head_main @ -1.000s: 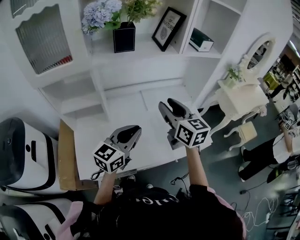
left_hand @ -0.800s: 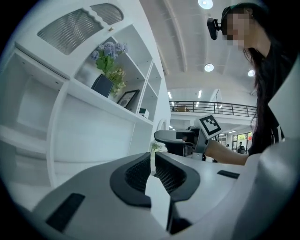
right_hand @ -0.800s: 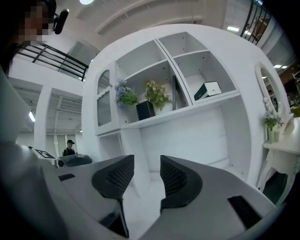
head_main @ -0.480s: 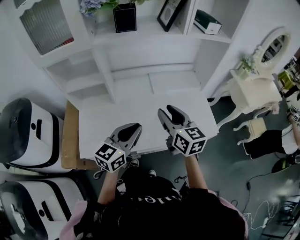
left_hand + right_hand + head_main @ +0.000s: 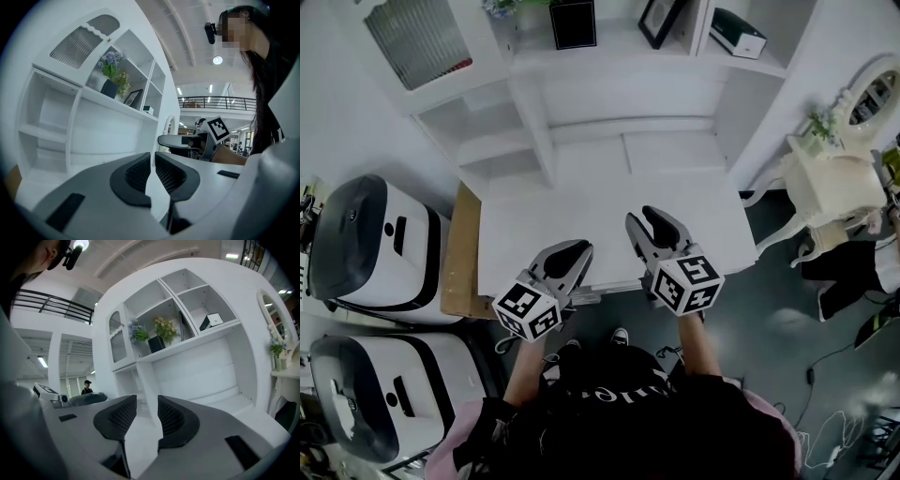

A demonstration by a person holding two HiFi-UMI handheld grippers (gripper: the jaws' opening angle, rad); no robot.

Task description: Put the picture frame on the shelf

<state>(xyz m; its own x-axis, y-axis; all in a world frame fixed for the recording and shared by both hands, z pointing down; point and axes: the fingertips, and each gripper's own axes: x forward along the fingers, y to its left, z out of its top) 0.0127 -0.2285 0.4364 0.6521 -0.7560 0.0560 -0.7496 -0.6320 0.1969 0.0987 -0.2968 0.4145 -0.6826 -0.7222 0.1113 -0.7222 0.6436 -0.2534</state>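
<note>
The picture frame (image 5: 661,21) stands leaning on the white shelf (image 5: 619,45), far at 12 o'clock from both tools, between a black vase (image 5: 574,22) at its 9 o'clock and a dark box (image 5: 738,34) at its 3 o'clock. Both tools are over the near edge of the white tabletop (image 5: 581,211). The left hand-held gripper (image 5: 572,251) has only a narrow gap and is empty. The right hand-held gripper (image 5: 651,218), at its 3 o'clock, has just been closing; its jaws are moderately apart, with nothing between them.
</note>
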